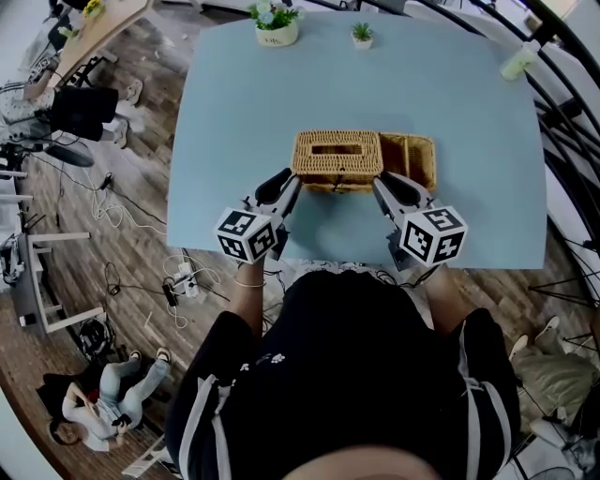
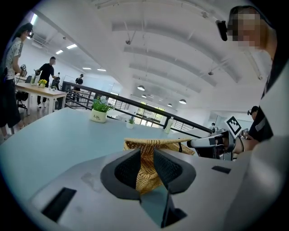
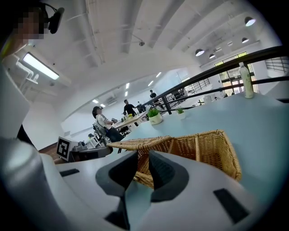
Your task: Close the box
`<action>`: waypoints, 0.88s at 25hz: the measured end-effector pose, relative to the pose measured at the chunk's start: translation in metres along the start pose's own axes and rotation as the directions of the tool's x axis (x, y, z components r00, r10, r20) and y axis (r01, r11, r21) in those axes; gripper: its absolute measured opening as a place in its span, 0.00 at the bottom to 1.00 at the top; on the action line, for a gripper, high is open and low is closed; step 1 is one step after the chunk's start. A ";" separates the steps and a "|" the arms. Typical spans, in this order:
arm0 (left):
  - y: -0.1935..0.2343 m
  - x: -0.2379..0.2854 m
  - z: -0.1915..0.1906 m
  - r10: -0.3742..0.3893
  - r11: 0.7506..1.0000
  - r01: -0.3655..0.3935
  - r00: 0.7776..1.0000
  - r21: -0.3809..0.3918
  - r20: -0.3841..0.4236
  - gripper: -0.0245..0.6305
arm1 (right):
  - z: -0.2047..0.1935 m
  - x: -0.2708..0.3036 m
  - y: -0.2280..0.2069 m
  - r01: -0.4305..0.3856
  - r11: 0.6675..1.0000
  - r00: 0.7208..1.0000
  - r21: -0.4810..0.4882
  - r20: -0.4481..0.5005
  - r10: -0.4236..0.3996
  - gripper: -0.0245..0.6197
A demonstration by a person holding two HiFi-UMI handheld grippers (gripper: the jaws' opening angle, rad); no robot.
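A wicker lid (image 1: 337,155) with a slot in its top sits over the left part of an open wicker box (image 1: 419,159) on the blue table (image 1: 450,94). The box's right part stays uncovered. My left gripper (image 1: 292,178) is at the lid's near left corner, and my right gripper (image 1: 379,180) is at its near right corner. In the left gripper view the lid's wall (image 2: 146,173) fills the narrow gap of the left gripper (image 2: 145,155). In the right gripper view the right gripper (image 3: 143,158) holds the lid's edge (image 3: 141,143), with the open box (image 3: 212,151) to its right.
Two small potted plants (image 1: 277,26) (image 1: 362,35) stand at the table's far edge, and a bottle (image 1: 518,61) at its far right corner. A black railing (image 1: 562,103) runs along the right side. People sit and stand on the wooden floor (image 1: 94,216) to the left.
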State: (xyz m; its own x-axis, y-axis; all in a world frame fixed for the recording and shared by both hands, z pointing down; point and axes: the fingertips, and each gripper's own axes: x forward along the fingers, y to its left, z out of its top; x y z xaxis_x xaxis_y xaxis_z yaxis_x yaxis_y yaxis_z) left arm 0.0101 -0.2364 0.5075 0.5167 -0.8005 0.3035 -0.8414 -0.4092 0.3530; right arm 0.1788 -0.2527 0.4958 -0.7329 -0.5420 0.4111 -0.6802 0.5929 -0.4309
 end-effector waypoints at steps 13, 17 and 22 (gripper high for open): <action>0.002 -0.001 -0.019 0.003 1.000 -0.003 1.000 -0.017 -0.028 0.17 | -0.023 0.003 -0.006 0.027 1.000 0.999 0.008 -0.038 -0.026 0.16; 0.003 -0.001 -0.023 0.009 1.000 -0.009 0.999 -0.022 -0.038 0.17 | -0.028 0.005 -0.008 0.036 0.999 0.998 0.001 -0.051 -0.035 0.16; 0.004 -0.004 -0.031 0.014 0.999 -0.015 0.999 -0.030 -0.047 0.17 | -0.036 0.006 -0.007 0.036 0.999 0.997 0.008 -0.062 -0.035 0.16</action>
State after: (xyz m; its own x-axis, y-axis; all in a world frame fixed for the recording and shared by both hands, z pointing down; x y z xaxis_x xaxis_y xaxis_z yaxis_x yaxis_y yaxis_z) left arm 0.0097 -0.2211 0.5347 0.5120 -0.7845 0.3500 -0.8441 -0.3837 0.3746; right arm 0.1798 -0.2387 0.5298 -0.7065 -0.5248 0.4748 -0.7061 0.5682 -0.4226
